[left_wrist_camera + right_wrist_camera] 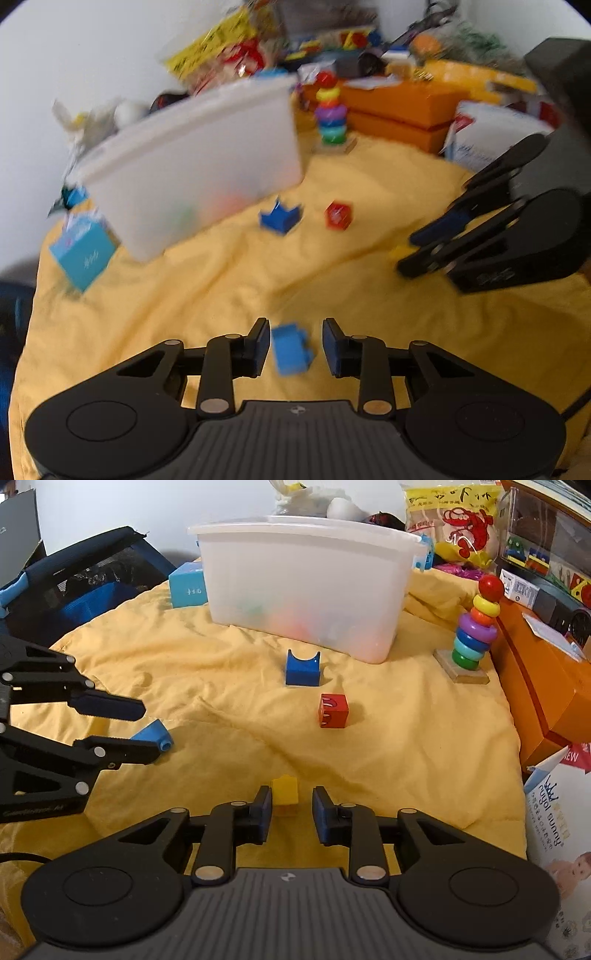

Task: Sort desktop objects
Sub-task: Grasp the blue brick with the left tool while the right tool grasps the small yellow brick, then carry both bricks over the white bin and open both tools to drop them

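Light blue block (291, 349): on the yellow cloth (221, 288), between the spread jaws of the left gripper (295, 347), near side of the white bin (195, 155). No pad contact visible; gaps on both sides, narrower on the left. Left view blurred, so finer detail not readable. Seen from the right wrist, same block (153, 736) tilted, one stud pointing outward past the lower finger.

Yellow block (284, 792): also on the cloth, nearer than the bin, between the jaws of the right gripper (290, 812). Jaws spread; left pad close to or touching the block, right pad clear of it. Not yet pinched.

Probable reason for both placements: each gripper straddling one loose block, ready for closing and transfer to the bin.

Dark blue notched block (302, 669): just in front of the bin wall, notch upward. Red cube (333, 710): slightly nearer than the notched block, apart from it. Both untouched, presumably awaiting sorting.

White bin: translucent, open top, coloured shapes faintly visible inside, hence the likely destination.

Ring stacker (474, 627): upright, right of the bin. Turquoise box (186, 585): left of the bin, beside its wall. Orange boxes (546, 686): farther right of the bin, beyond the stacker.
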{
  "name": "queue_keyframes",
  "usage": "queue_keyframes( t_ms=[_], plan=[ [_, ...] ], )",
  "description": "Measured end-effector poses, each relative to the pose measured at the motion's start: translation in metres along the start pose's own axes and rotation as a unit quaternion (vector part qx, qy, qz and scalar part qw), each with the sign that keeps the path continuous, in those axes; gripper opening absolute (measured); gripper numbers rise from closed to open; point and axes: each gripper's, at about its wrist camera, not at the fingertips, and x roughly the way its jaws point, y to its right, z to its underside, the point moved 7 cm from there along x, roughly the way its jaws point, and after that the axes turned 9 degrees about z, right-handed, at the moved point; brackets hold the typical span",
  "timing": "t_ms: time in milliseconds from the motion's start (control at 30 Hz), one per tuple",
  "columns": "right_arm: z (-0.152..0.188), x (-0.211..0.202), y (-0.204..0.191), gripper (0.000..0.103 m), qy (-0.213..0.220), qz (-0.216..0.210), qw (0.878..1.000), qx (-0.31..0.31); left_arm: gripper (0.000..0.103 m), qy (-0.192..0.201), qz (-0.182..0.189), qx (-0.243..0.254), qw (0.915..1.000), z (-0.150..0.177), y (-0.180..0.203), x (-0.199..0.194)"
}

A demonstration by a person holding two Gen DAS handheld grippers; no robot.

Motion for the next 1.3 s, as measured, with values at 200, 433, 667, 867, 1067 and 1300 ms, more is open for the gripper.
queue_keyframes(
  t_ms=[200, 433, 667, 867, 1067, 1300],
  plan=[
    [0.001, 0.003, -0.001, 0.027, -0.007, -0.003, 1.0, 0.007, 0.036, -0.03, -0.009, -0.002, 0.9995, 0.008, -0.004, 0.015],
    [0.001, 0.01, -0.002, 0.027, -0.006, -0.003, 1.0, 0.013, 0.017, -0.019, 0.024, -0.075, 0.9967, 0.016, -0.021, 0.018],
    [0.0, 0.0, 0.003, 0.017, -0.013, -0.029, 0.999, 0.04, 0.017, 0.002, 0.043, -0.136, 0.9898, 0.01, -0.035, 0.002],
    [-0.047, -0.033, 0.012, 0.017, 0.058, -0.018, 0.998, 0.021, 0.017, 0.079, 0.034, -0.146, 0.9855, -0.04, -0.057, -0.036],
    [-0.133, -0.049, 0.034, 0.017, 0.162, 0.011, 0.986, 0.024, 0.017, 0.159, -0.006, -0.119, 0.9802, -0.117, -0.101, -0.057],
    [-0.214, -0.025, 0.054, 0.017, 0.197, 0.02, 0.978, 0.061, 0.017, 0.177, -0.059, -0.092, 0.9781, -0.185, -0.153, -0.036]
  ],
)
